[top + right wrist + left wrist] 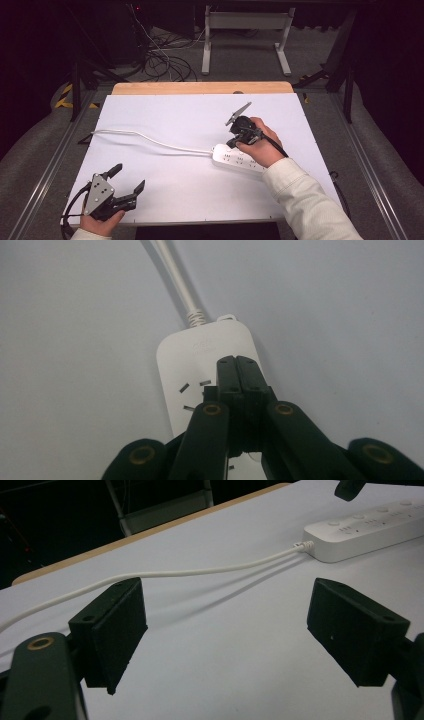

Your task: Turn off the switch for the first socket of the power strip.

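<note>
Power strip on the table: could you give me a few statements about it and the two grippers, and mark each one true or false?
1. The power strip is white and lies on the white table. True.
2. The left gripper is shut. False: its jaws stand wide apart with bare table between them.
3. The right gripper is over the power strip, jaws pressed together. True.
4. The cord leaves the strip toward the person's right. False: it runs off to the left.
5. The left gripper holds the cord. False: the cord lies farther off, untouched.
</note>
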The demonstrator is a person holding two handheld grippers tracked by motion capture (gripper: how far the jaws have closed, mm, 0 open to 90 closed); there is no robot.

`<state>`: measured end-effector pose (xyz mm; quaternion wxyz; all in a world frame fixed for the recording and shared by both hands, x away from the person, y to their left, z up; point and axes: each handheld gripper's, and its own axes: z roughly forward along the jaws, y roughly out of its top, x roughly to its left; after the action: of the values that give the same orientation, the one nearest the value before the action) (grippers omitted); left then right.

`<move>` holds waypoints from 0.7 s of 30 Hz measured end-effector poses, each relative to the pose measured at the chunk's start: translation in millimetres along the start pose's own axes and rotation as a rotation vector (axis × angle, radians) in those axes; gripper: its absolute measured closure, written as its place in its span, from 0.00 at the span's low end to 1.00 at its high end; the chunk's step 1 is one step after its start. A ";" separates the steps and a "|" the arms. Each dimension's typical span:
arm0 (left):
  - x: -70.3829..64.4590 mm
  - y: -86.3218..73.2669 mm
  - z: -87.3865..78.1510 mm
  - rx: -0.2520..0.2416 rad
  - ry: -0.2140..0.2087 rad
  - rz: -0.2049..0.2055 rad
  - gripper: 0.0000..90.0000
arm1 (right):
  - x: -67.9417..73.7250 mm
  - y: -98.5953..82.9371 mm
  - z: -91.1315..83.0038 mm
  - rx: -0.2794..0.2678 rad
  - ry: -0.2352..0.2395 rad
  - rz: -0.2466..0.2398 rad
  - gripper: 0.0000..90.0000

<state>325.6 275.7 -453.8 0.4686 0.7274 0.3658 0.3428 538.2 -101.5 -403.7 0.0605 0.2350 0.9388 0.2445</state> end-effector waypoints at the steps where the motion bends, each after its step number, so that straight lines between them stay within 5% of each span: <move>1: 0.2 0.0 0.1 -0.001 0.001 0.003 0.18 | 0.0 0.3 1.5 0.004 0.002 0.005 1.00; 21: 0.5 -0.2 0.2 0.009 0.006 0.001 0.18 | -2.4 4.4 25.3 0.081 -0.007 0.009 1.00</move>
<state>326.0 276.1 -454.0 0.4640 0.7286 0.3686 0.3435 547.8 -88.4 -423.7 0.0531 0.2423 0.9467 0.2055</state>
